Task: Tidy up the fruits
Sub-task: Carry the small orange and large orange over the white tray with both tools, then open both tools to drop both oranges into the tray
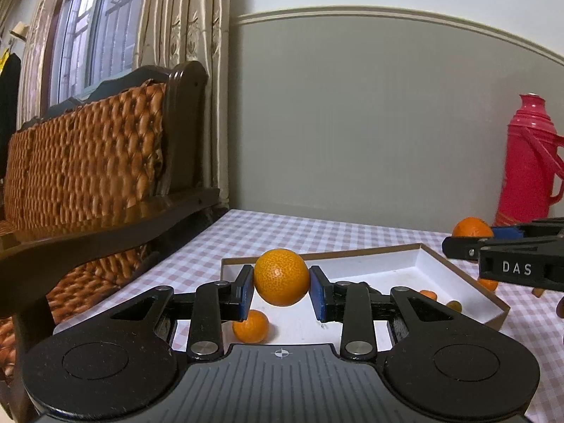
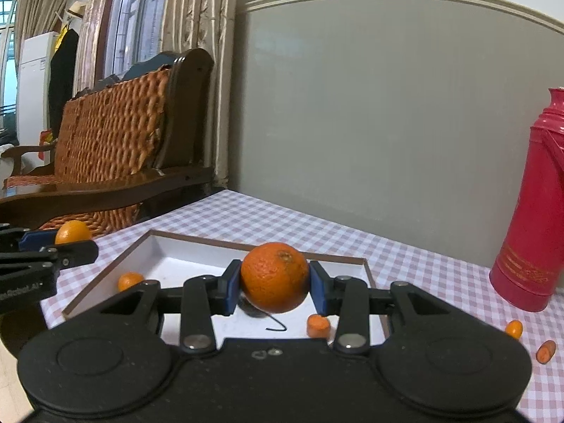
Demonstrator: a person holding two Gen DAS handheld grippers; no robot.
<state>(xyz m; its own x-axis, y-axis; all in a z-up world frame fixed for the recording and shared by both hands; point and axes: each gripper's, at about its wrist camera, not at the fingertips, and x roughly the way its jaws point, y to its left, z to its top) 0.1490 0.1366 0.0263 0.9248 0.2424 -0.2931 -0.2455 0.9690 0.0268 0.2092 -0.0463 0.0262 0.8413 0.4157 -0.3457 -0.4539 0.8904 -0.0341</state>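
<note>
Checked-cloth counter (image 1: 282, 232), pink and white, against a grey wall; white tray (image 1: 416, 264) with brown rim taken as landmark.

Left hand-held gripper (image 1: 282, 283) clamped on yellow-orange mandarin (image 1: 281, 276), blue pads pressing both sides, fruit lifted above the tray's near-left part. Right hand-held gripper (image 2: 275, 283) clamped on a deeper orange mandarin (image 2: 274, 276), stem scar up, also hanging over the tray floor, toward its near side. Both fruits directly ahead of their own grippers, between the fingers; round, so no long axis worth noting.

Key relation for next move: both loads already over the tray interior, so likely just lower and release. Neither hand clearly nearer the floor. Risk as judged: a round fruit rolling once let go, or bumping pieces already inside.

Inside tray: small mandarin (image 1: 251, 326) right under the left gripper's fruit; short carrot stub (image 2: 318, 326) near the right gripper's fruit; dark hook-shaped mark on the floor.

Left view only: two small orange bits at the tray's far-right wall, partly hidden. Right view only: kumquat-like fruit (image 2: 514, 329) and carrot piece (image 2: 545, 351) on the cloth outside the tray's right side, still to be sorted. Red thermos (image 2: 532, 211) beyond the tray's right, in both views.
</note>
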